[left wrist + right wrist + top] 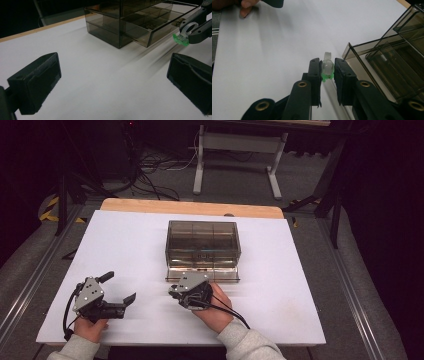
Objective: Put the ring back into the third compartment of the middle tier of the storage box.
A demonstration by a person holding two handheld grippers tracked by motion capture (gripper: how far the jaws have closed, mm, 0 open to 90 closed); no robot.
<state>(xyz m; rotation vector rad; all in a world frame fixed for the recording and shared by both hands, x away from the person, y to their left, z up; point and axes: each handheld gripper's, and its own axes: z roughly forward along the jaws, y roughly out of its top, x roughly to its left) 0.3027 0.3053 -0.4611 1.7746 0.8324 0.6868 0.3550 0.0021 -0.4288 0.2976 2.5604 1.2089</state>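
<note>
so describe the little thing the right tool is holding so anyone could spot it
Start at the smoky drawer box mid-table; its bottom drawer is pulled out. Just before it, the right tool pinches a small ring. It is clear plastic with a bright green base.

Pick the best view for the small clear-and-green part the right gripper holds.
Right gripper view: the part sits close up, clamped between the jaws. Left gripper view shows it small at the far right edge. In the high view the right gripper hides it.

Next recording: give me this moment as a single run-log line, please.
right gripper: shut on small clear plastic ring with green base | left gripper: open, nothing between jaws | smoky transparent drawer box: bottom drawer pulled open
</note>
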